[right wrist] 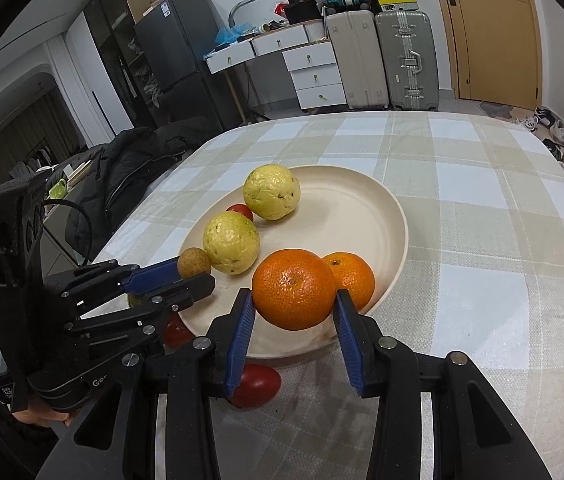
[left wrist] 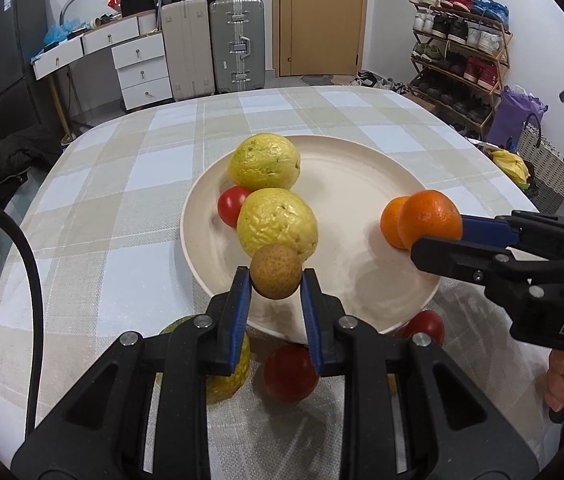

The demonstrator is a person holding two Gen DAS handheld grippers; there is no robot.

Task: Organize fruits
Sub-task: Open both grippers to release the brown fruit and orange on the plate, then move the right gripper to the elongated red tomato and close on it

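A cream plate (left wrist: pixel 361 184) (right wrist: pixel 361 204) holds two yellow bumpy fruits (left wrist: pixel 264 161) (left wrist: pixel 278 222), a small tomato (left wrist: pixel 232 205) and an orange (left wrist: pixel 391 220) (right wrist: pixel 355 276). My left gripper (left wrist: pixel 276 284) is shut on a small brown round fruit (left wrist: pixel 276 271) (right wrist: pixel 194 262) above the plate's near rim. My right gripper (right wrist: pixel 293 300) is shut on a larger orange (right wrist: pixel 293 289) (left wrist: pixel 429 218) above the plate's near right side, beside the other orange.
On the checked tablecloth (left wrist: pixel 122 220) in front of the plate lie two red tomatoes (left wrist: pixel 290 372) (left wrist: pixel 425 326) and a yellow-green fruit (left wrist: pixel 226 376), partly hidden under my left gripper. One tomato (right wrist: pixel 256 385) also shows in the right wrist view. Suitcases, drawers and a shoe rack stand beyond the table.
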